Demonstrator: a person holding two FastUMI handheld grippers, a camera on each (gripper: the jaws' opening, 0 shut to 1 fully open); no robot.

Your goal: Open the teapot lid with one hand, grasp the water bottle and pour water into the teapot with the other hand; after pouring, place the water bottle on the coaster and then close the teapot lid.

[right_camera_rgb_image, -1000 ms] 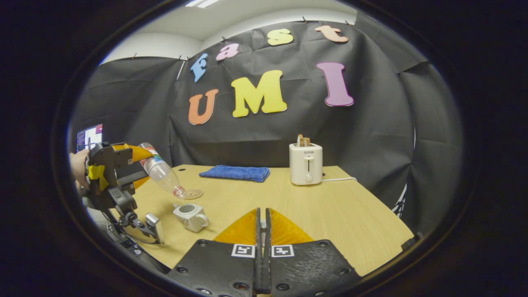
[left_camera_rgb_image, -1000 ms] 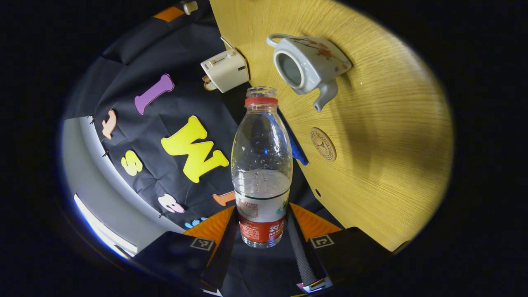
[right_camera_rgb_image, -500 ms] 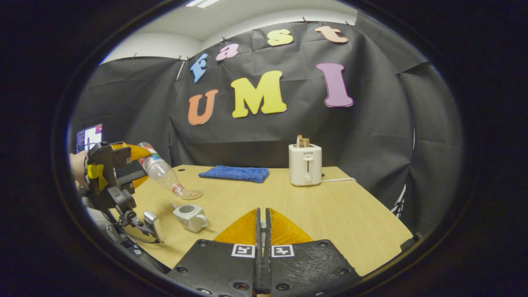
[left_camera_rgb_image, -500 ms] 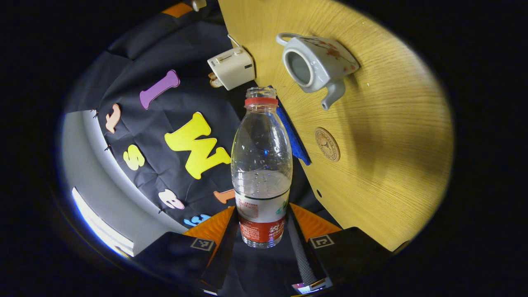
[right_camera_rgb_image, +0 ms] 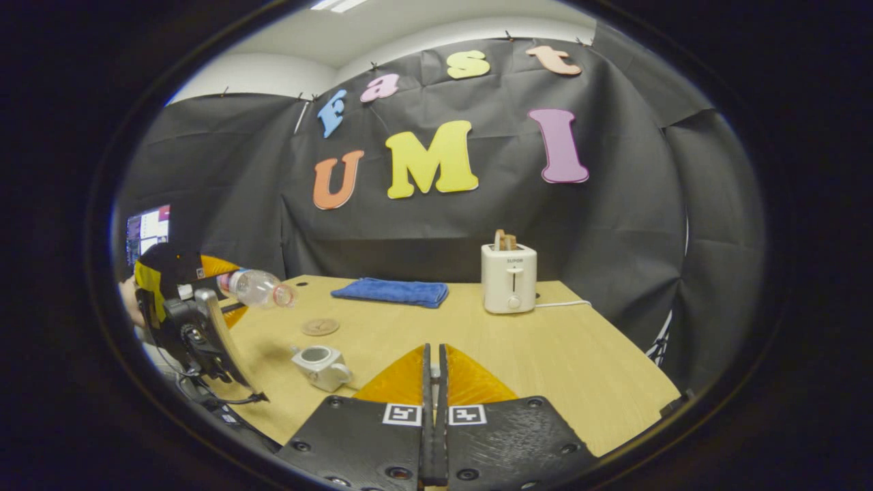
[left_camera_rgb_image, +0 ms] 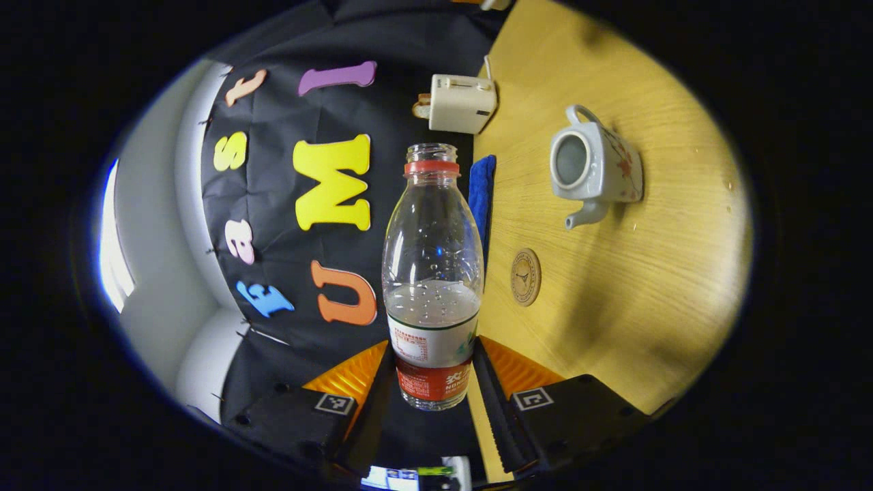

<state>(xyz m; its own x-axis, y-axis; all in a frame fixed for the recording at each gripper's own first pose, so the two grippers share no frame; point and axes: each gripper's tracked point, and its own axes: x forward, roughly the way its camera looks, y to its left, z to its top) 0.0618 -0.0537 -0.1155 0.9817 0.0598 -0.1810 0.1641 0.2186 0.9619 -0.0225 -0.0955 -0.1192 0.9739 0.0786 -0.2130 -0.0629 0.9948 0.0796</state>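
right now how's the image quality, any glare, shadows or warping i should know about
Left gripper view: the water bottle is sharp, a broad soft shadow lies on the table past the teapot, and a bright strip glares at the left edge. Right gripper view: even light, fisheye bends the table's edges, and the toaster is crisp.

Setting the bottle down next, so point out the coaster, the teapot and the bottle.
coaster [left_camera_rgb_image: 526, 276], left gripper view, its centre.
teapot [left_camera_rgb_image: 600, 170], left gripper view, its body.
bottle [left_camera_rgb_image: 432, 239], left gripper view, its clear middle.

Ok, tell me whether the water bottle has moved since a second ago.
Yes. In the right gripper view the water bottle has tipped up from nose-down to near level, its mouth now higher above the coaster.
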